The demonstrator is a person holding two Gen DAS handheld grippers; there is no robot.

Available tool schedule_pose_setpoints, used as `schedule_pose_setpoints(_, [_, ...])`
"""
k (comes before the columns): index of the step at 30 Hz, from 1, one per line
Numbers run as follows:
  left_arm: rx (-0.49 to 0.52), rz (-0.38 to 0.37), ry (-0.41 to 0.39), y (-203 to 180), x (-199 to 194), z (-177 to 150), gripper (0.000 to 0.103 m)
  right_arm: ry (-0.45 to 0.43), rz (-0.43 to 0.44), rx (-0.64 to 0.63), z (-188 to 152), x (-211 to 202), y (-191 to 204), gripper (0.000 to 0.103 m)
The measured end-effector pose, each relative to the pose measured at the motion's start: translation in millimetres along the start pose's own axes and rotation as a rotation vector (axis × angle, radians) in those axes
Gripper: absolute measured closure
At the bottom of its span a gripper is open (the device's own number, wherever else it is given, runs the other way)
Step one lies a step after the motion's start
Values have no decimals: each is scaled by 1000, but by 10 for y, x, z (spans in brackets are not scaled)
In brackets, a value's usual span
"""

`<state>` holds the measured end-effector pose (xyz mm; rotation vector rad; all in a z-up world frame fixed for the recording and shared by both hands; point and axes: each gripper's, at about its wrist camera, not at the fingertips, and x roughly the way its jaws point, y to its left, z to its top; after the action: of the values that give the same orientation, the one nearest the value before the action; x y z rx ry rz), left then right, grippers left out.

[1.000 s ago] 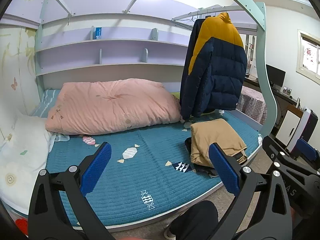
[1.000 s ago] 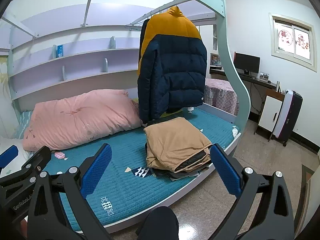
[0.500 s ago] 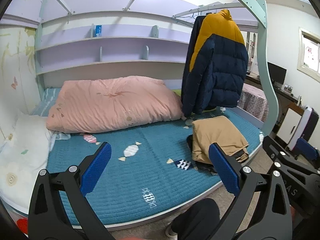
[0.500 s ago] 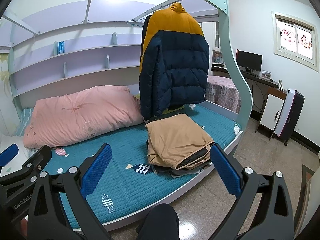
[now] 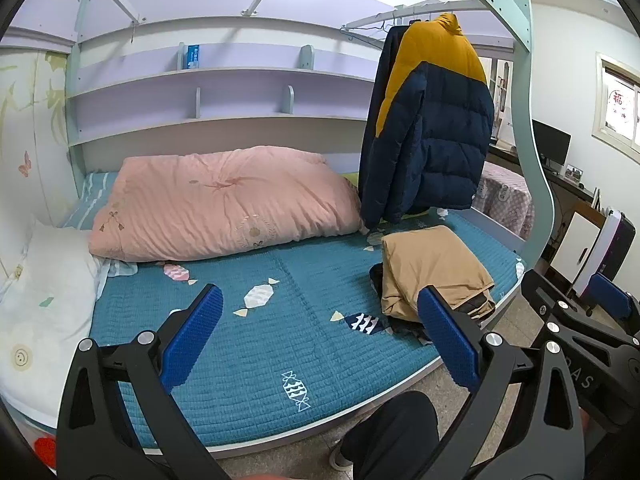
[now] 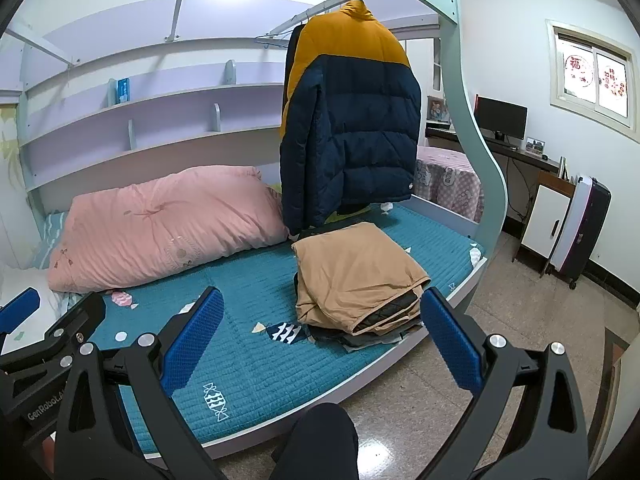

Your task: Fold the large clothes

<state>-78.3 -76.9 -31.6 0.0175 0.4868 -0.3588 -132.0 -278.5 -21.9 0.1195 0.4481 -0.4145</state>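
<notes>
A navy and mustard puffer jacket point(image 5: 432, 120) point(image 6: 352, 120) hangs from a rail over the right end of the bed. Below it a stack of folded clothes point(image 5: 432, 272) point(image 6: 356, 276), tan on top with dark garments under it, lies near the bed's front edge. My left gripper point(image 5: 320, 336) is open and empty, held off the bed in front of the blue mattress point(image 5: 260, 344). My right gripper point(image 6: 320, 336) is open and empty too, in front of the stack. Each gripper shows at the edge of the other's view.
A pink duvet point(image 5: 224, 208) lies along the back of the bed, a white pillow point(image 5: 40, 292) at the left. The bed's teal frame post point(image 6: 476, 148) stands at the right. A suitcase point(image 6: 584, 228), cabinet and desk line the right wall. My dark knee point(image 6: 320, 440) is below.
Both grippers have risen and moved a little closer to the bed, so the scene has slid downward. The jaws stay open. Nothing on the bed has moved.
</notes>
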Motion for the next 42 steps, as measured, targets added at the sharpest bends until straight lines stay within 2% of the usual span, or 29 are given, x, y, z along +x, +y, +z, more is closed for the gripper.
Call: schedule_pose_setpoints(42, [11,-3,19,-35,31,-48,5,45,19,0,-21,117,-102,8])
